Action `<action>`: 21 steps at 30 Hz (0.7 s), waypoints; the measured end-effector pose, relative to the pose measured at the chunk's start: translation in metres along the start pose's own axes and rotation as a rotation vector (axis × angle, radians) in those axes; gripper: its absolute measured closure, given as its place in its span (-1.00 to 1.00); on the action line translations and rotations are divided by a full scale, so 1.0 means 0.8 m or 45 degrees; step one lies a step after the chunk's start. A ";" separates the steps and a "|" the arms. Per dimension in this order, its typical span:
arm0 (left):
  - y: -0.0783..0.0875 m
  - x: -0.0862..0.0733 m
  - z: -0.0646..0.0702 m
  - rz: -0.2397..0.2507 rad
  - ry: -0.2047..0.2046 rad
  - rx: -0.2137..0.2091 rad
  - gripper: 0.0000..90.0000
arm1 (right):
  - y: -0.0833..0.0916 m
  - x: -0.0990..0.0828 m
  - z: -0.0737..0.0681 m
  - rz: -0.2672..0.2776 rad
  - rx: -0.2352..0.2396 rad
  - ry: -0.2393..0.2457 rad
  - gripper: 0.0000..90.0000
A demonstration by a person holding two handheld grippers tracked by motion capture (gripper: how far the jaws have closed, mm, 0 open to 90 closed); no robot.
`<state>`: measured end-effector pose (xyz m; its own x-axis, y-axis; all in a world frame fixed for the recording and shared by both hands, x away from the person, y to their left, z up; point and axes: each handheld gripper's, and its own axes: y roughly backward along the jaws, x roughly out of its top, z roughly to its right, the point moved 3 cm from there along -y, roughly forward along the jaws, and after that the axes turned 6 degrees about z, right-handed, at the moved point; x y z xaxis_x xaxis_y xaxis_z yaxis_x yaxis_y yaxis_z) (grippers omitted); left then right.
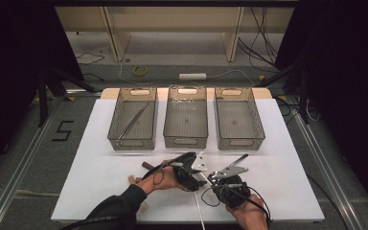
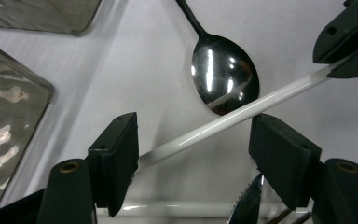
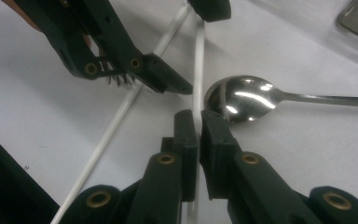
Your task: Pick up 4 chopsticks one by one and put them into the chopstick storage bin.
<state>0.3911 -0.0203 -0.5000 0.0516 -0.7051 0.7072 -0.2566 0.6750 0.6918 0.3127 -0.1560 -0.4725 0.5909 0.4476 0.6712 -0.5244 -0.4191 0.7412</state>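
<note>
A thin white stick [image 3: 198, 60] is pinched between the pads of my right gripper [image 3: 199, 119], which is shut on it. The same stick [image 2: 223, 119] runs slantwise through the wide gap of my left gripper [image 2: 196, 140], whose jaws stand open on either side without pressing it. At its far end is the right gripper [image 2: 349, 46]. Just beyond the stick, a shiny metal spoon [image 2: 223, 74] lies bowl up on the white board. From above, the left gripper [image 1: 194, 173] and right gripper [image 1: 218, 182] meet near the board's front edge.
A second white stick [image 3: 116, 121] lies on the board beside the left gripper [image 3: 191, 42], with fork tines [image 3: 116, 80] behind one jaw. Three clear bins stand at the back [image 1: 133, 143] [image 1: 186, 142] [image 1: 239, 143]; the left one holds metal tweezers [image 1: 133, 122].
</note>
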 end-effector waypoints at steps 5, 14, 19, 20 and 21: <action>-0.005 0.006 0.004 0.004 -0.025 -0.020 -0.24 | 0.001 0.002 0.001 -0.001 0.005 0.006 0.91; -0.007 0.009 0.010 0.009 -0.102 -0.055 -0.03 | 0.004 0.003 0.004 -0.006 0.033 0.015 0.91; -0.003 0.012 0.014 0.003 -0.185 -0.062 0.18 | 0.005 0.004 0.006 -0.008 0.056 0.026 0.90; -0.002 0.013 0.015 0.003 -0.196 -0.067 0.21 | 0.005 0.004 0.007 -0.005 0.062 0.026 0.90; -0.001 0.013 0.015 -0.005 -0.220 -0.071 0.24 | 0.006 0.004 0.007 -0.007 0.069 0.029 0.90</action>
<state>0.3804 -0.0308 -0.4947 -0.1154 -0.7315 0.6721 -0.2026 0.6797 0.7050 0.3159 -0.1612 -0.4669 0.5790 0.4676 0.6679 -0.4873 -0.4584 0.7433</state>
